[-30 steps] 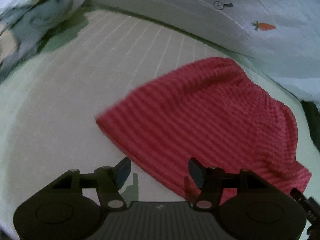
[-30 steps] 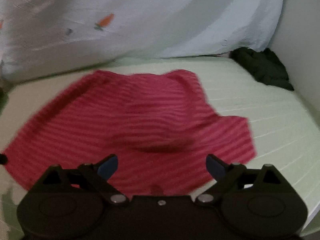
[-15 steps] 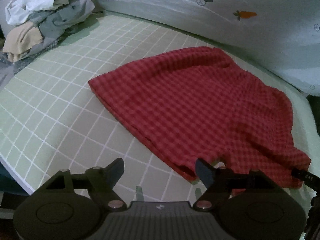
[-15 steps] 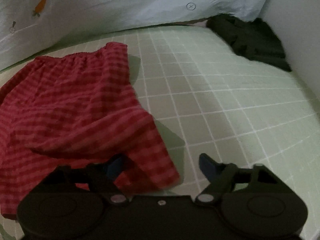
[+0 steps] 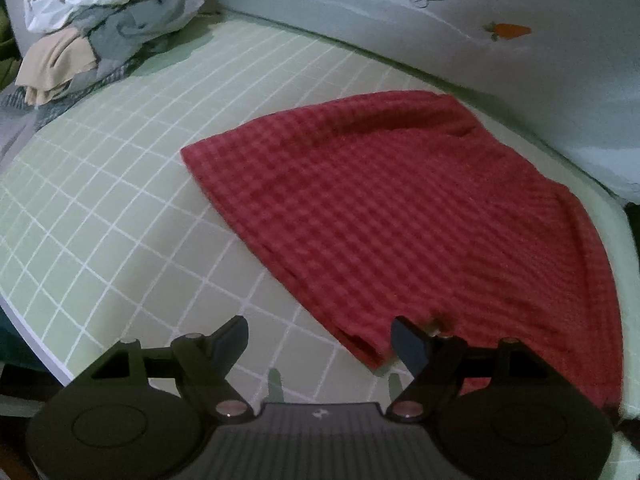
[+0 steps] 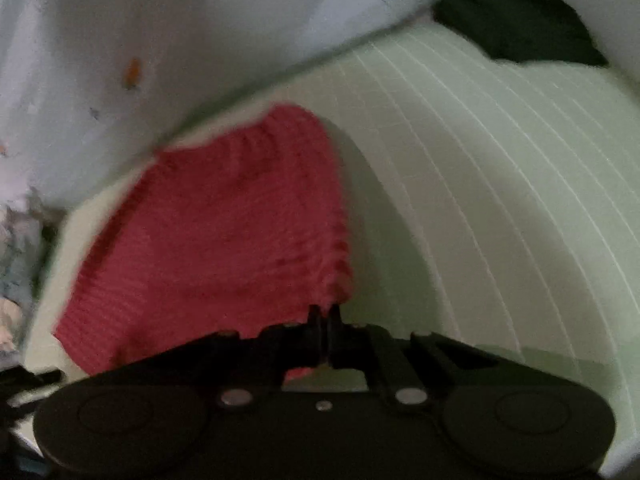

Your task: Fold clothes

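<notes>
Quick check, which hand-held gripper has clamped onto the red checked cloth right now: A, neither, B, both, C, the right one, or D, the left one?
C: the right hand-held gripper has its fingers pressed together on the edge of the red checked cloth, while the left hand-held gripper is spread open beside the cloth's near corner.

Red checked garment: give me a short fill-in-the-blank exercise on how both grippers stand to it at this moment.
1. The right gripper is ____ on the red checked garment.
2. The left gripper stands ____, gripping nothing.
3. The garment lies on a ____ grid-patterned sheet.

Missing words: shut; open; green
</notes>
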Motion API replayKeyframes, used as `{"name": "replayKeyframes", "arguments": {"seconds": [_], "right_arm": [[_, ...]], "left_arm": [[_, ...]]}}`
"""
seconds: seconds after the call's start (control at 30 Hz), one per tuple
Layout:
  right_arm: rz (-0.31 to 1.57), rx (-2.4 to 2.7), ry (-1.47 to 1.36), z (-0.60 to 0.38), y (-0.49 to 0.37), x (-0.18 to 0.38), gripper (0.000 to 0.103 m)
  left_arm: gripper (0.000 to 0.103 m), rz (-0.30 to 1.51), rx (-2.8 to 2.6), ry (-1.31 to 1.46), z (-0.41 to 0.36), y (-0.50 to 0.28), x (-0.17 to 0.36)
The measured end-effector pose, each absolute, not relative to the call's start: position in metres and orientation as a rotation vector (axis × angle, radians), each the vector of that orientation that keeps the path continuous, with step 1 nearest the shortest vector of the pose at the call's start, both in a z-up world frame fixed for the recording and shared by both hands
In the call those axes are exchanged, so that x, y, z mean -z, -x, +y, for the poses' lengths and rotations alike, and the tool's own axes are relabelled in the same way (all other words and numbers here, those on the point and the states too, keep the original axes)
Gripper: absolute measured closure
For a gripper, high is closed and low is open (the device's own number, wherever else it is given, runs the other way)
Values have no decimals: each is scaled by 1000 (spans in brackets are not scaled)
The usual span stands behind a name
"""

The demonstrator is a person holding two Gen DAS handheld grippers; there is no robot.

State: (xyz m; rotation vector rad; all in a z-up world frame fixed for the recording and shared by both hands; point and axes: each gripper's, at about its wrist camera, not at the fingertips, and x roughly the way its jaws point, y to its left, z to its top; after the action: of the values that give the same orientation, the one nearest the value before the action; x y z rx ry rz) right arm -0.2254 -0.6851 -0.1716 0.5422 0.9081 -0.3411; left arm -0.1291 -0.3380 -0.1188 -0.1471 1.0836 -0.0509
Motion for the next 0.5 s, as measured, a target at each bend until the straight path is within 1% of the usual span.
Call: {"name": "replayKeyframes", "arguments": {"seconds": [0.07, 0.1, 0.13, 0.17, 0.2, 0.23, 0.27, 0.3, 0.33, 0.37, 0.4, 0.43, 0.5], "right_arm": [[966, 387, -553, -683, 227, 184, 100], [993, 410, -558, -682, 228, 190, 98], [988, 421, -568, -680, 230, 189, 92], [993, 450, -520, -674, 227, 186, 87], [998, 478, -472, -668, 224, 183, 76], [1002, 506, -424, -663, 222, 181, 62], [1003, 535, -376, -657, 218, 178, 56], [995, 555, -349, -654, 214, 176, 43], [986, 575, -321, -651, 211, 173, 28], [971, 584, -308, -647, 208, 170, 19], [948, 590, -292, -644, 206, 168, 8], [918, 593, -267, -637, 203, 165, 1], [896, 579, -225, -632, 199, 161, 0]], "left_arm": [[24, 1088, 45, 161, -329, 122, 120], [24, 1087, 41, 165, -324, 118, 120], [24, 1085, 38, 170, -320, 114, 121], [24, 1086, 34, 174, -315, 110, 121], [24, 1090, 30, 177, -310, 104, 122], [24, 1093, 26, 180, -306, 99, 122], [24, 1097, 23, 182, -302, 94, 123], [24, 1098, 20, 184, -297, 89, 123], [24, 1095, 16, 186, -292, 82, 124], [24, 1093, 12, 188, -286, 76, 124], [24, 1091, 8, 190, -281, 70, 125], [24, 1089, 4, 192, -276, 64, 125], [24, 1089, -3, 194, -265, 51, 127]]}}
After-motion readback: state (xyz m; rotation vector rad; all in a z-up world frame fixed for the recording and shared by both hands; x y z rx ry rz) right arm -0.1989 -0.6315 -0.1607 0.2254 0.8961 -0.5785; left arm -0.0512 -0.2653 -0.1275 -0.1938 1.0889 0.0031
